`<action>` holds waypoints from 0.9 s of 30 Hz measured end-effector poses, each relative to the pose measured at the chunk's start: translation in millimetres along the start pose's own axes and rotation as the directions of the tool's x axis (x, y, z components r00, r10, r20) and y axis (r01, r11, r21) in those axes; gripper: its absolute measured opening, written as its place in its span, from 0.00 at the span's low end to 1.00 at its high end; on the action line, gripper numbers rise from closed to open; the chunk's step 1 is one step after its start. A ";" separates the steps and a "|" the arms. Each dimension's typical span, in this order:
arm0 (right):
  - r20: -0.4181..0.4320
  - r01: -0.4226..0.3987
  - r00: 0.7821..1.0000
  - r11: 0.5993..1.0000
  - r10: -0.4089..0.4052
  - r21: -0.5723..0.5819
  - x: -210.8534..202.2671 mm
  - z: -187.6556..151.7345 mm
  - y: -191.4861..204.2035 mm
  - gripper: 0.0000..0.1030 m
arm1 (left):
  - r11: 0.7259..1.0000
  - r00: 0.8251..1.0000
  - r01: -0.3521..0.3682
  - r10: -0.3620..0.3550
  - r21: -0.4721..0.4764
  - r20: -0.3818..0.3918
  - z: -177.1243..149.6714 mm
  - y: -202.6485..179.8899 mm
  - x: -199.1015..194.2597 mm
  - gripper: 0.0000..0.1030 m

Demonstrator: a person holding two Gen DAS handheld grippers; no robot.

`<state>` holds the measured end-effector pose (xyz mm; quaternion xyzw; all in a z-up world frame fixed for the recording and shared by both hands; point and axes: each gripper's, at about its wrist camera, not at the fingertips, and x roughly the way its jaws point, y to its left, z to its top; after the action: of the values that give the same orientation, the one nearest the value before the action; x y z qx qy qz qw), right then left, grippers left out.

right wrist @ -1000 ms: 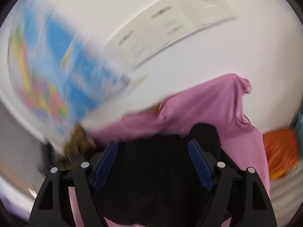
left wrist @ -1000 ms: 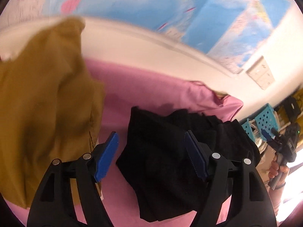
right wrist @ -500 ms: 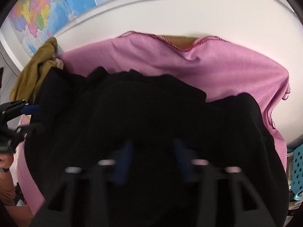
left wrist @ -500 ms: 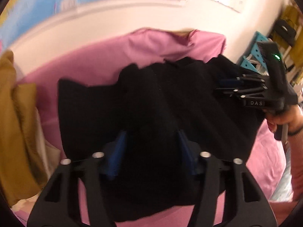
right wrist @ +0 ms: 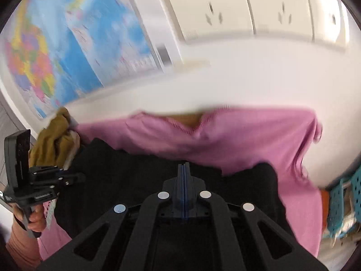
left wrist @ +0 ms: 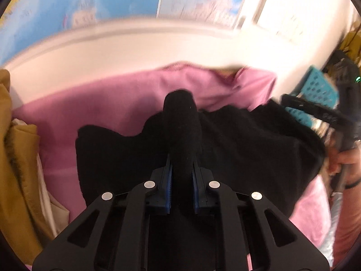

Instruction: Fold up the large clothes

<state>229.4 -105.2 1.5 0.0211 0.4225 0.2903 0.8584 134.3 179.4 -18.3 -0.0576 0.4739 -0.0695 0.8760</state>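
A black garment (left wrist: 248, 149) lies crumpled on a pink cloth (left wrist: 101, 103). My left gripper (left wrist: 181, 164) is closing, and its blue pads squeeze a raised fold of the black garment that stands up between them. My right gripper (right wrist: 184, 166) has its pads pressed together at the far edge of the black garment (right wrist: 126, 176). In the left wrist view the garment's right corner is drawn up to the right gripper (left wrist: 286, 100), which a hand (left wrist: 345, 162) holds. The left gripper (right wrist: 74, 177) also shows at the garment's left side.
A mustard garment (left wrist: 13, 158) is heaped at the left edge of the pink cloth (right wrist: 248, 135). A blue perforated basket (left wrist: 315, 90) stands to the right. Behind, a white wall carries a map (right wrist: 67, 45) and sockets (right wrist: 248, 4).
Both grippers came down from open onto the black garment and closed on it. The left now pinches a fold, and the garment has been pulled up and gathered.
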 end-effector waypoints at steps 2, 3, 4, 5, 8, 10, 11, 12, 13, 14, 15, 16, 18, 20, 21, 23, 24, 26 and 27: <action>-0.063 -0.039 0.997 0.999 0.038 -0.017 11.3 -8.9 5.8 0.25 | 1.000 1.000 -0.002 0.002 -0.007 -0.024 -2.9 1.4 12.7 0.14; -0.083 -0.032 0.996 0.999 0.029 -0.027 14.8 -12.7 11.2 0.73 | 1.000 1.000 0.001 -0.001 -0.020 -0.031 -4.3 4.3 17.4 0.14; -0.086 -0.010 0.996 0.998 0.006 -0.056 16.2 -19.0 16.4 0.87 | 1.000 1.000 0.006 -0.007 -0.023 -0.028 -6.9 4.6 19.4 0.14; -0.089 -0.006 0.996 0.996 -0.002 -0.093 16.6 -23.7 22.1 0.83 | 1.000 1.000 0.009 -0.010 -0.022 -0.022 -7.7 5.0 19.4 0.14; -0.160 0.046 0.984 0.978 -0.079 -0.203 31.6 -34.6 33.5 0.36 | 1.000 1.000 -0.007 0.007 -0.011 -0.020 -6.6 1.0 19.2 0.14; -0.147 0.057 0.985 0.979 -0.087 -0.194 30.7 -36.8 29.9 0.12 | 1.000 1.000 -0.009 0.009 -0.007 -0.011 -2.8 -4.1 19.6 0.14; -0.114 0.056 0.990 0.981 -0.078 -0.187 25.2 -33.4 31.6 0.07 | 1.000 1.000 -0.007 0.007 -0.009 -0.004 -0.8 -5.1 18.3 0.14; -0.070 0.059 0.995 0.985 -0.071 -0.164 15.4 -29.9 28.4 0.06 | 1.000 1.000 -0.007 0.007 -0.012 0.004 0.3 -3.9 16.9 0.15; -0.010 0.066 0.998 0.990 -0.068 -0.128 1.9 -24.8 24.9 0.04 | 1.000 1.000 -0.007 0.007 -0.013 0.019 2.5 -5.4 15.2 0.17; 0.023 0.070 0.997 0.991 -0.068 -0.113 -5.3 -22.2 23.8 0.04 | 1.000 0.999 -0.009 0.010 -0.015 0.033 4.6 -6.5 14.4 0.19; 0.045 0.088 0.995 0.990 -0.084 -0.106 -7.7 -20.4 23.2 0.03 | 1.000 0.999 -0.012 0.012 -0.020 0.038 5.9 -6.6 15.3 0.22; 0.047 0.107 0.994 0.989 -0.103 -0.106 -3.6 -19.5 22.1 0.03 | 1.000 0.999 -0.013 0.014 -0.023 0.032 5.8 -6.6 19.4 0.24; -0.011 0.156 0.987 0.981 -0.158 -0.118 15.9 -25.4 16.0 0.04 | 0.999 1.000 -0.022 0.022 -0.035 -0.009 5.0 -5.3 34.3 0.25; -0.105 0.170 0.978 0.980 -0.181 -0.105 46.0 -30.0 14.1 0.06 | 0.999 0.999 -0.032 0.030 -0.044 -0.041 0.2 -3.3 43.7 0.27; -0.128 0.168 0.975 0.981 -0.179 -0.096 52.9 -35.4 10.2 0.06 | 0.999 0.999 -0.036 0.035 -0.039 -0.040 -2.9 -3.9 43.7 0.29; -0.122 0.147 0.980 0.987 -0.155 -0.071 53.0 -42.5 4.9 0.06 | 0.998 0.998 -0.056 0.056 -0.020 -0.011 -7.6 -7.1 37.6 0.31; -0.116 0.136 0.983 0.989 -0.141 -0.055 49.8 -43.9 2.3 0.08 | 0.997 0.997 -0.071 0.071 -0.011 0.005 -9.3 -9.3 33.6 0.35; -0.092 0.112 0.989 0.993 -0.113 -0.022 38.5 -44.5 -2.8 0.12 | 0.995 0.995 -0.100 0.099 0.000 0.029 -11.6 -12.8 27.1 0.40; -0.075 0.109 0.991 0.994 -0.109 -0.011 30.9 -44.7 -4.1 0.18 | 0.993 0.992 -0.118 0.118 0.009 0.043 -13.0 -15.8 23.9 0.42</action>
<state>213.1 -101.9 -50.4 -0.0158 0.4541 0.2449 0.8565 135.3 159.3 -42.4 -0.0257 0.4576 -0.0191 0.8886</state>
